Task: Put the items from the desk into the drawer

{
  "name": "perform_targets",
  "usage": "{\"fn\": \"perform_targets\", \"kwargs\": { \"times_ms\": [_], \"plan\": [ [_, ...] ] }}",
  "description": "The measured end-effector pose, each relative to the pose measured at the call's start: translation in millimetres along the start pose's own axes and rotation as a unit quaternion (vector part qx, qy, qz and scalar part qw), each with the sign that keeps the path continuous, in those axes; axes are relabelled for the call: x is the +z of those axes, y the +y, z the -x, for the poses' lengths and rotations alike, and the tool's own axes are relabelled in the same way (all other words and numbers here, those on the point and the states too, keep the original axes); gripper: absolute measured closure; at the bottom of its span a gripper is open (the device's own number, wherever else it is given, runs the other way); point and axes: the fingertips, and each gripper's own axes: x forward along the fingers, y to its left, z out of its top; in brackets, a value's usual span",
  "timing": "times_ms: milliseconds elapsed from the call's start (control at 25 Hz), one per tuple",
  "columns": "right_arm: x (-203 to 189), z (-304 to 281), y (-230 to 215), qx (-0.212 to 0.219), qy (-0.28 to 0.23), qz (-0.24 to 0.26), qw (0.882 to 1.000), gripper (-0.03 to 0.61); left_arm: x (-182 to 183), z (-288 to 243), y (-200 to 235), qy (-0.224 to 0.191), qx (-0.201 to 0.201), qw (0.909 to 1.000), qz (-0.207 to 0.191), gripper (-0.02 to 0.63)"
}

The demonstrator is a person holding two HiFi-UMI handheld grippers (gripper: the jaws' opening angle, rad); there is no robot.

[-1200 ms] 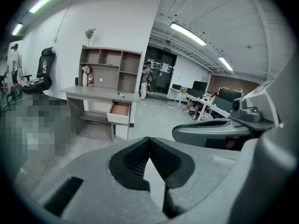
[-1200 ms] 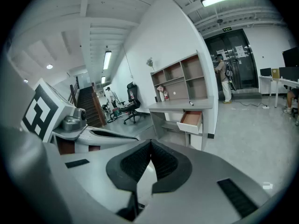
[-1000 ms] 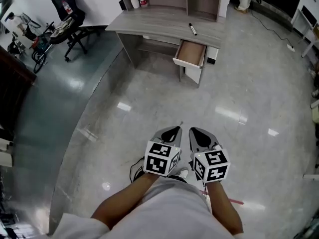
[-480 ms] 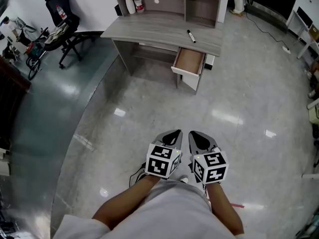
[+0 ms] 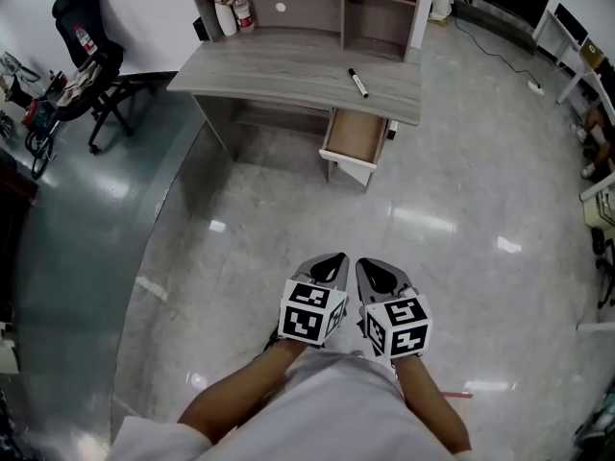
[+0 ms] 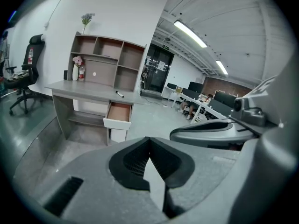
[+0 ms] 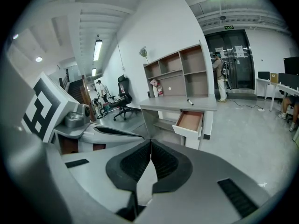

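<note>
Head view: marker at 12 o'clock on the surface, drawer open below. Your left gripper and right gripper jaws are clenched, empty; arrive like that, you'd likely knock it rolling.

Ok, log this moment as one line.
position: short of desk | left gripper: shut, empty | right gripper: shut, empty | marker: on desk | drawer: open

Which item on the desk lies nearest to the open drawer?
The black marker, lying flat just above the open drawer. The flower vase and the red-and-white bottle stand together at the far left corner of the desk.
</note>
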Motion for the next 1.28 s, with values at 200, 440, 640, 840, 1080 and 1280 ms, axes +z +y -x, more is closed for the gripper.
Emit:
{"fn": "perform_targets", "kwargs": {
  "times_ms": [200, 440, 640, 840, 1080, 1280],
  "plan": [
    [20.3, -32.0, -7.7, -0.023, 0.005, -0.006, 1.000, 0.577, 26.1, -16.2, 30.2, -0.001, -0.020, 0.9998, -0.006, 0.611],
    [47.3, -69.0, -10.2, -0.043, 0.003, -0.010, 0.999, 0.577, 51.6, -27.3, 71.0, -0.003, -0.032, 0.9995, -0.008, 0.611],
    [62.9, -86.9, -14.4, -0.054, -0.001, -0.008, 0.998, 0.577, 68.2, -37.2, 89.1, -0.009, -0.040, 0.9991, -0.008, 0.611],
    [71.4, -95.9, -26.8, -0.066, -0.007, -0.012, 0.998, 0.577, 78.6, -49.7, 95.6, -0.008, -0.047, 0.9988, -0.012, 0.611],
    [80.9, -102.3, -49.2, -0.072, -0.019, -0.018, 0.997, 0.577, 91.6, -67.5, 97.4, -0.012, -0.045, 0.9987, -0.020, 0.611],
    [92.5, -118.8, -72.1, -0.058, -0.027, -0.019, 0.998, 0.577, 105.8, -93.7, 102.0, -0.011, -0.034, 0.9991, -0.023, 0.611]
  ]
}}
